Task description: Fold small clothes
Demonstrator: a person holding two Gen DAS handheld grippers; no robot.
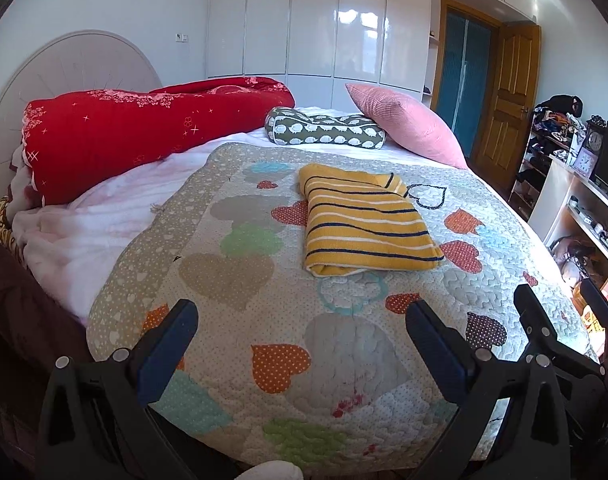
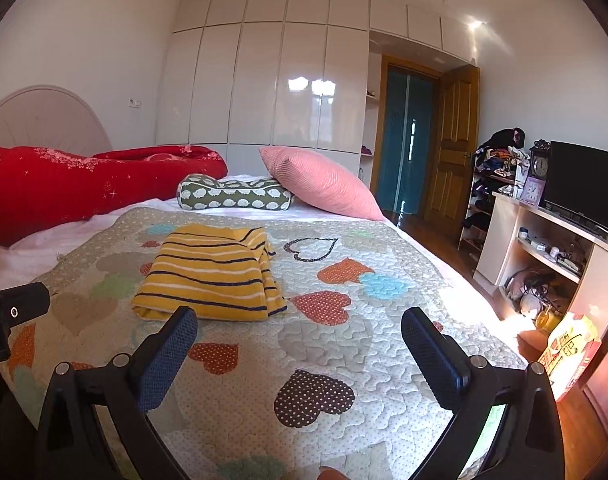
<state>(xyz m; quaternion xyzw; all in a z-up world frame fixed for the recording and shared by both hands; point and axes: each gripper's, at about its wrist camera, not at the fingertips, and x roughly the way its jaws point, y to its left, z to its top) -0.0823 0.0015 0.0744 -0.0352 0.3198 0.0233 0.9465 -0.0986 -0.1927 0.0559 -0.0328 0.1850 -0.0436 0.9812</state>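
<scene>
- The left gripper (image 1: 301,322) has its jaws spread wide, with nothing between them; only the quilt (image 1: 231,360) shows in the gap.
- The right gripper (image 2: 299,330) also has its jaws wide apart and holds nothing.
- The yellow striped garment (image 1: 364,224) lies folded into a compact rectangle on the quilt, ahead of both grippers and apart from them.
- In the left wrist view the garment sits beyond the jaws, a little toward the right jaw; a stretch of bare quilt is between them.
- In the right wrist view the garment (image 2: 211,272) lies ahead and to the left; its near edge comes just above the tip of the left jaw, but I cannot tell if they touch.
- The right gripper (image 1: 560,320) shows at the right of the left wrist view, over the bed's right edge.
- The quilt around the garment is free on the near side and on the right.
- Behind the garment, well apart, lie a red duvet (image 1: 143,136), a green patterned pillow (image 1: 324,130) and a pink cushion (image 1: 408,124).
- Right of the bed there is a strip of floor, then a white shelf unit (image 2: 552,252) with a television (image 2: 584,184).
</scene>
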